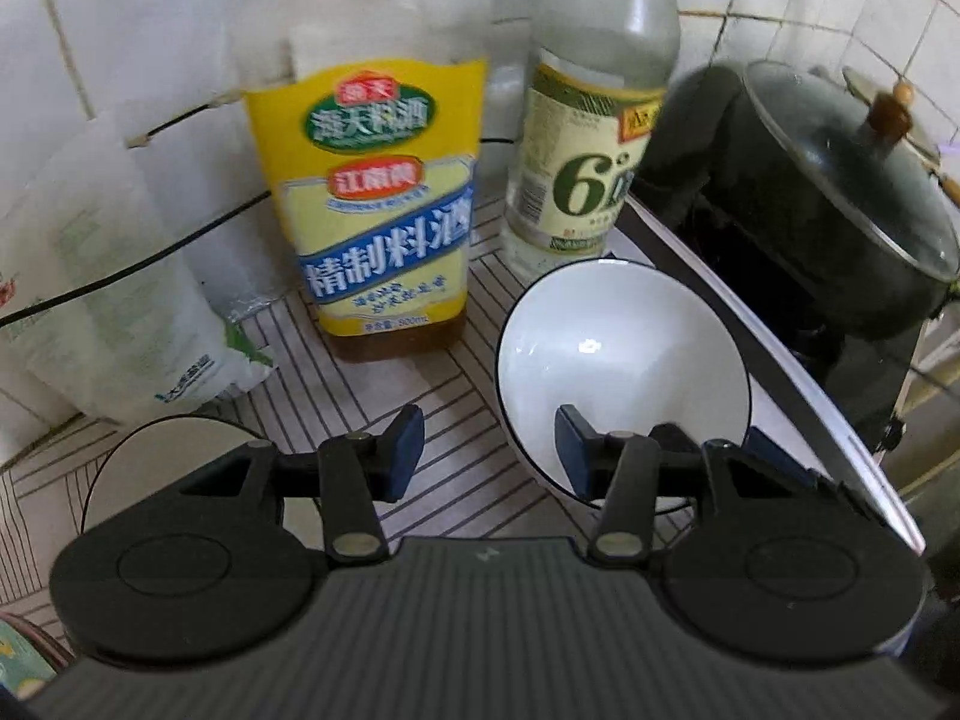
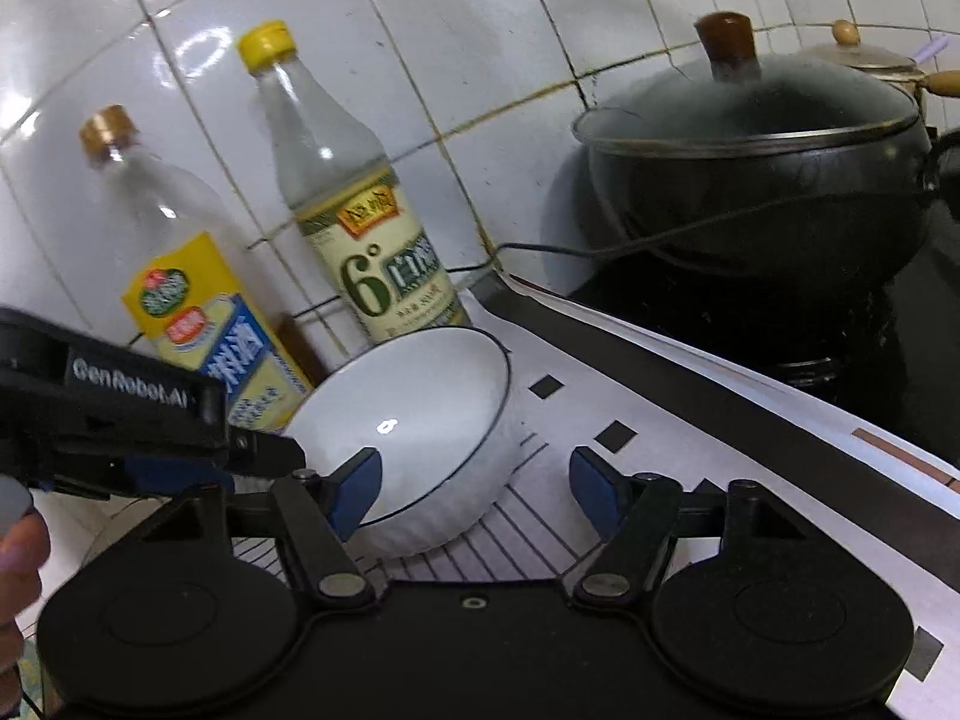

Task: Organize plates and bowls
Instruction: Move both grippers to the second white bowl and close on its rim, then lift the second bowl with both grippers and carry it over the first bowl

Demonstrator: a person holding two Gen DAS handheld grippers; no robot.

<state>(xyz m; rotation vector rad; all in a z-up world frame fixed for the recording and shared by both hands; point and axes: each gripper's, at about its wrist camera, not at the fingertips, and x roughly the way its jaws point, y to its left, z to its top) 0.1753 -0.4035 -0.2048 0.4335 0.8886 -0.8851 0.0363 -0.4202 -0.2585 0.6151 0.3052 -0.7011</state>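
A white bowl (image 1: 618,360) with a thin dark rim sits tilted on the lined counter mat, close to the stove's edge. My left gripper (image 1: 489,450) is open and straddles the bowl's near left rim: one pad is inside, the other outside, with a gap showing. The right wrist view shows the same bowl (image 2: 420,420), with the left gripper (image 2: 264,456) reaching its rim from the left. My right gripper (image 2: 474,486) is open around the bowl's near wall, and its right pad stands clear of it. A pale round plate (image 1: 180,444) lies under the left gripper's body.
A yellow-labelled bottle (image 1: 384,228) and a clear vinegar bottle (image 1: 576,168) stand against the tiled wall behind the bowl. A white bag (image 1: 120,300) is at the left. A lidded black pot (image 2: 756,168) sits on the dark stove (image 2: 780,324) at the right. A hand (image 2: 18,552) shows at the left edge.
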